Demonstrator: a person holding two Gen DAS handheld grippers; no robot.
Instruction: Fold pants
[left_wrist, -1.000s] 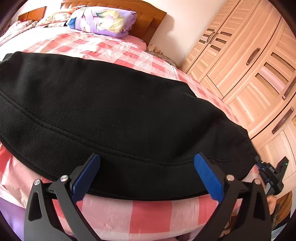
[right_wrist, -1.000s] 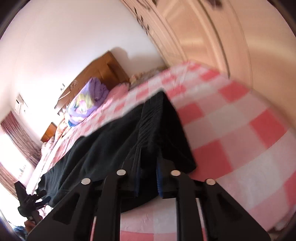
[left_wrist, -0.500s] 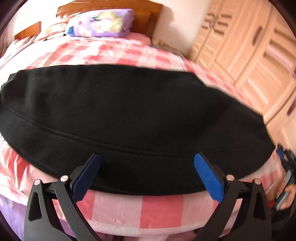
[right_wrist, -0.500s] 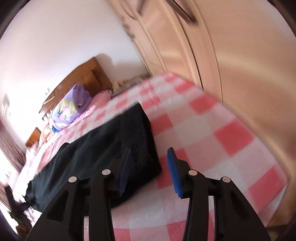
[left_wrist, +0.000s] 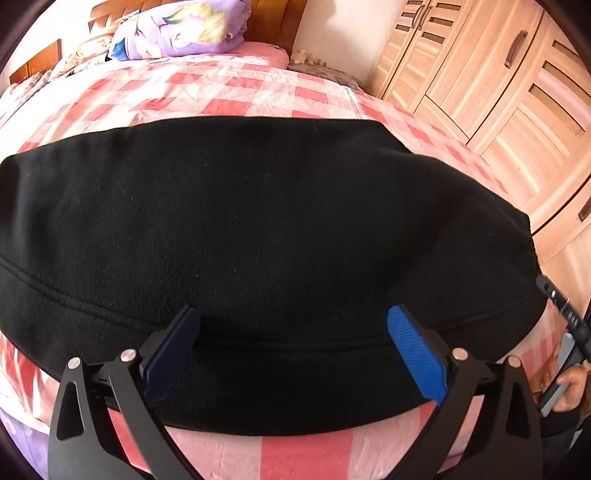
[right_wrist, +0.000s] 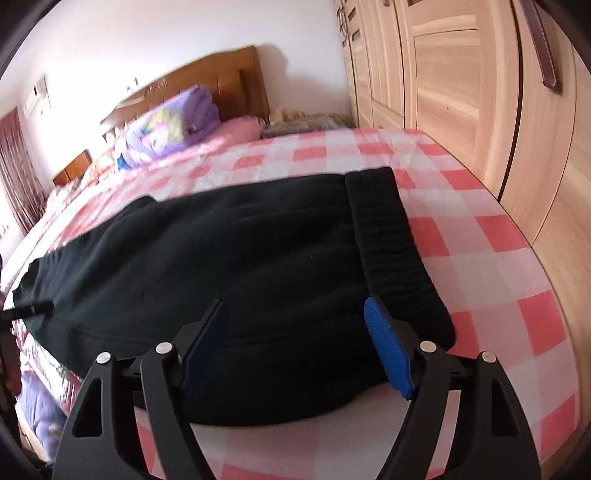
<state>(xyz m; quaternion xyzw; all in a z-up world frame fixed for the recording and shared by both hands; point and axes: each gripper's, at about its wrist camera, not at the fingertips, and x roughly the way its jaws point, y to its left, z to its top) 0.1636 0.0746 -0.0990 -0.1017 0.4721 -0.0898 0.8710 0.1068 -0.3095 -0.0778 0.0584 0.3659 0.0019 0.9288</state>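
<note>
Readable text: none that I can make out.
Labels, brands, numbers, signs: none legible in either view.

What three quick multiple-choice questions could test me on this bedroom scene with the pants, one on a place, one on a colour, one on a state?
1. Where do the pants lie?
A. on the checked bedsheet
B. on the floor
C. inside the wardrobe

2. What colour are the pants?
A. red
B. black
C. white

3. How do the right tongs stand?
A. clamped on the waistband
B. open, gripping nothing
C. clamped on the pillow

Answers:
1. A, the pants are spread flat across the pink and white checks, near the bed's front edge.
2. B, the cloth is plain black against the sheet.
3. B, the blue pads stand well apart above the cloth; they have just been opening and pinch nothing now.
</note>
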